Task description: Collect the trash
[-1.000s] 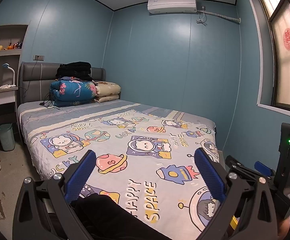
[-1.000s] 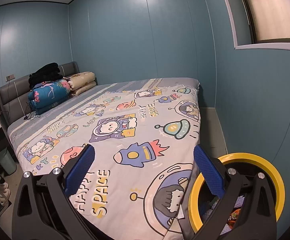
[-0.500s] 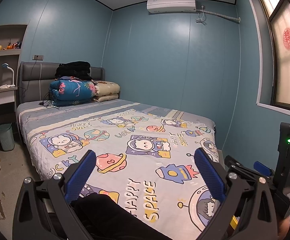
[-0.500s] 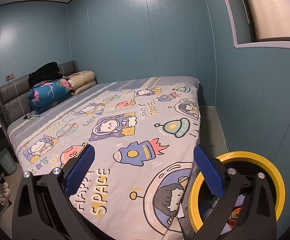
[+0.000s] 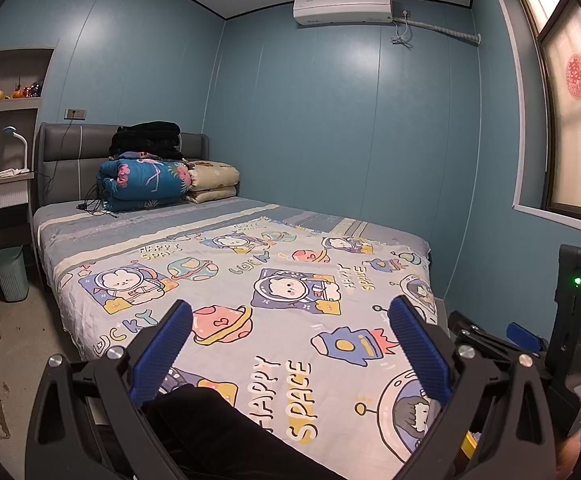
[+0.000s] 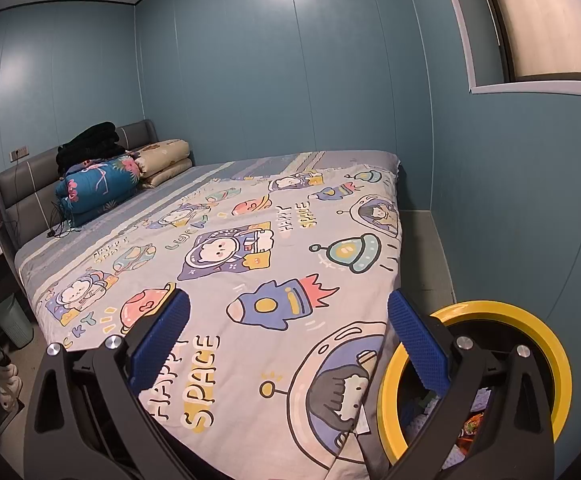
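Both grippers hang over the foot of the bed (image 5: 250,280), the left gripper (image 5: 290,356) and the right gripper (image 6: 288,344) each spread wide and holding nothing. The yellow-rimmed bin (image 6: 546,336), with scraps of trash inside, stands on the floor just beside the bed's foot corner, below the right gripper. No loose trash shows on the bedspread. This looks like the searching step; the next move likely calls for turning toward the floor beside the bed to find a piece.
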Action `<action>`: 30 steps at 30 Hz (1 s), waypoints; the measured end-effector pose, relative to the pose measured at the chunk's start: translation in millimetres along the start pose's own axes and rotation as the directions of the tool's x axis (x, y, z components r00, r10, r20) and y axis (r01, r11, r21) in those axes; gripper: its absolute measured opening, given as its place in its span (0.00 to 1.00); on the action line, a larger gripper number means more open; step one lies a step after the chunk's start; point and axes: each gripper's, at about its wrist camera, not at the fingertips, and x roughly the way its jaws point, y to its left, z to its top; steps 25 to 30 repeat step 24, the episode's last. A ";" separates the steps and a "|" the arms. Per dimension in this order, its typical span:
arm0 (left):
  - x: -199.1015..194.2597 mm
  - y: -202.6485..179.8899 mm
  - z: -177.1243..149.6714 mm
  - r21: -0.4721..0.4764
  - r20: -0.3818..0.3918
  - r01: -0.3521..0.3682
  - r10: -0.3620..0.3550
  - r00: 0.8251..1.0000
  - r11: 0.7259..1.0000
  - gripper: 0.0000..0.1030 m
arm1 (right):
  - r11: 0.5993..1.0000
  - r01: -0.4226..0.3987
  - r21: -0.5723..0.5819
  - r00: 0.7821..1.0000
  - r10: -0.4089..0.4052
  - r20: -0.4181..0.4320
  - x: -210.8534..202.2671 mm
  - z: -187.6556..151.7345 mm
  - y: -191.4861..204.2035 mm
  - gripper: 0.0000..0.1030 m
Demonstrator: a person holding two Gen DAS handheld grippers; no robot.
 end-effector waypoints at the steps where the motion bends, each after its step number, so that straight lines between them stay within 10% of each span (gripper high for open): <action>1: 0.5 0.7 -0.4 -0.001 -0.002 0.000 0.000 1.000 1.000 0.92 | 1.000 0.000 0.000 1.000 0.000 -0.001 0.1 -0.2 0.0 0.92; 30: -0.3 2.2 -1.2 0.009 -0.002 0.017 -0.017 1.000 1.000 0.92 | 1.000 0.000 0.002 1.000 0.000 -0.012 -0.7 -1.7 0.4 0.92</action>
